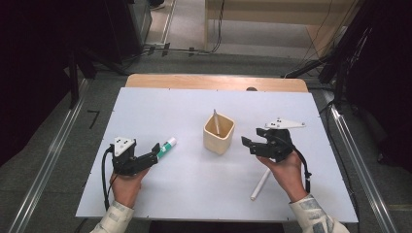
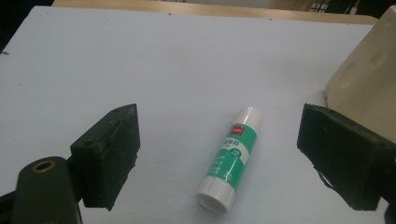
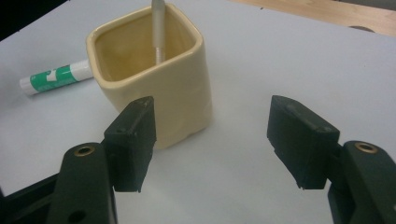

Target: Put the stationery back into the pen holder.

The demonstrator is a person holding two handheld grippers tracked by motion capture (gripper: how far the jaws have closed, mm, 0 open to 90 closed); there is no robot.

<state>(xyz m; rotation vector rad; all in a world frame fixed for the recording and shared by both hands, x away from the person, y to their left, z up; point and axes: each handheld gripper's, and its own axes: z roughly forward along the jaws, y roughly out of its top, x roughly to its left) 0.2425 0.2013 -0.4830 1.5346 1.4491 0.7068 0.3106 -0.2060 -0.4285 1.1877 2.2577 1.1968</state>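
Green-and-white glue stick (image 2: 231,158) lies flat between the spread jaws of the left gripper (image 2: 219,154); lower squarely, close across its barrel. Right gripper (image 3: 215,140) released, empty.

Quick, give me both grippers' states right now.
Left gripper: open, jaws either side of the glue stick, not touching it.
Right gripper: open, holding nothing, beside the cup.

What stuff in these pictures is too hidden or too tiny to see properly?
- The white stick on the table: in the high view, its upper end is hidden under the right hand.
- The pen in the cup: the right gripper view's top edge cuts off its top, and the cup wall hides its bottom.
- The glue stick label: the printing is too small to read in the left gripper view.
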